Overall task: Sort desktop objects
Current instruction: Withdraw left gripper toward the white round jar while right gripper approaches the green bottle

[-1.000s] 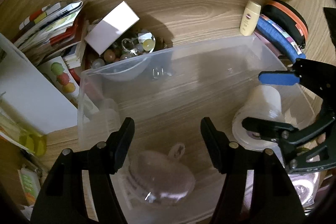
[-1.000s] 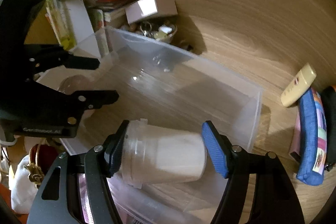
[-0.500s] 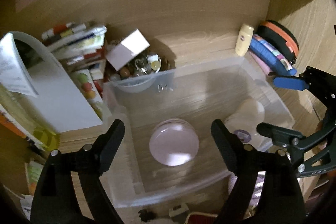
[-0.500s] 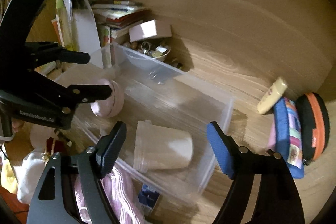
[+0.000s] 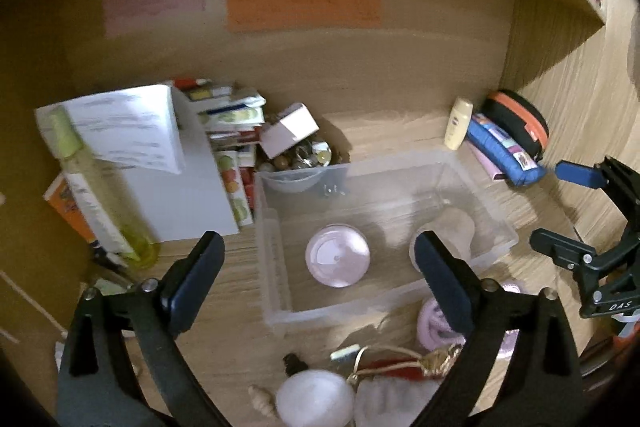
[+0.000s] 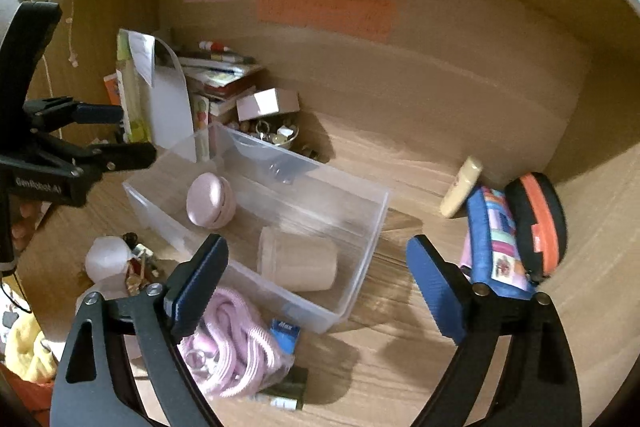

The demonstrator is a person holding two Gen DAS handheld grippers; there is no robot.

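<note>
Both grippers, left gripper [image 5: 316,267] and right gripper [image 6: 316,283], have lifted away with empty jaws opening, leaving the pink case [image 5: 337,255] and cup [image 6: 298,265] sorted into the clear bin [image 6: 360,251].

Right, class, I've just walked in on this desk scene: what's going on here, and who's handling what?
A person is sorting desk clutter with two handheld grippers. A round pink case and a frosted lidded cup on its side lie in the clear plastic bin. The left gripper and right gripper hold nothing; their jaws are opening above the bin. Still outside it: a pink cable bundle, a blue pencil case and a small cream bottle.
</note>
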